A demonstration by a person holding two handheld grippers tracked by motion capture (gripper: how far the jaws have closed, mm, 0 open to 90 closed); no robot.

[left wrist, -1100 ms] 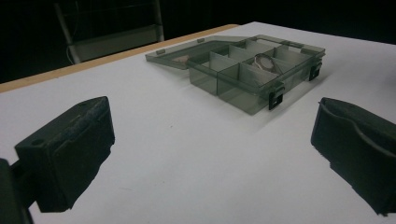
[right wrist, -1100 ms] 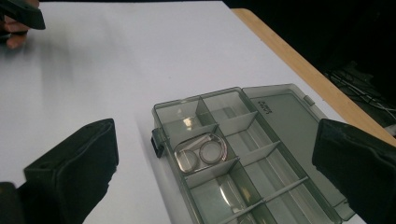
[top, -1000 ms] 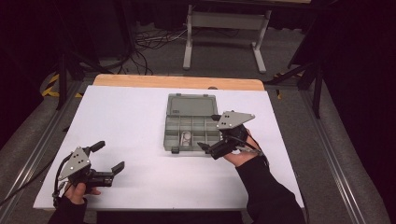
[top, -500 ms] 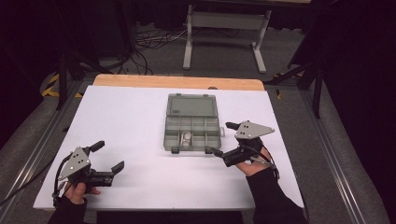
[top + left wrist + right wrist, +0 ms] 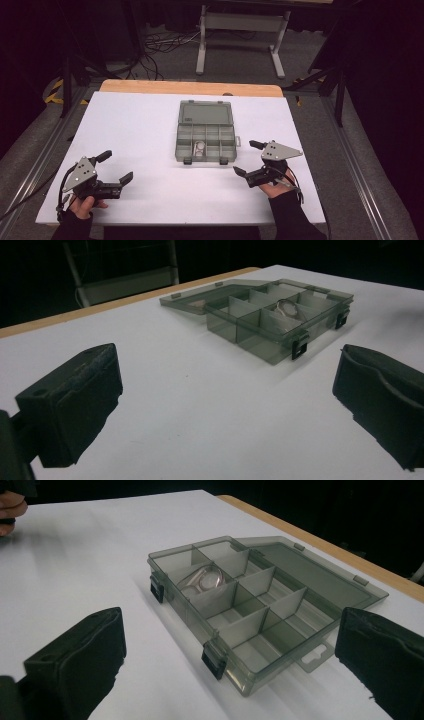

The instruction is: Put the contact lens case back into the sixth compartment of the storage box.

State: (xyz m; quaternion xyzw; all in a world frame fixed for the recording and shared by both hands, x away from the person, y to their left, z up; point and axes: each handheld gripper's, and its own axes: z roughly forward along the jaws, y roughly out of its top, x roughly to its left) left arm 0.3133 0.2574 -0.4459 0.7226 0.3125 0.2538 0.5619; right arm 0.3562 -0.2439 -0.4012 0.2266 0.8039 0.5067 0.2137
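An open organizer box (image 5: 206, 131), perhaps holding a ring (image 5: 206, 579), sits between the left gripper (image 5: 114, 166) and right gripper (image 5: 248, 158), both spread apart.

The compartment box (image 5: 205, 142) lies at the centre of the high view on the table (image 5: 140, 125), its lid (image 5: 205, 112) laid open flat behind it, toward the top of the frame. A small ring-like object (image 5: 199, 148) sits in a front-row compartment left of middle. The left gripper (image 5: 116, 167) rests at lower left, the right gripper (image 5: 248, 157) at lower right, just beside the box's front right corner.
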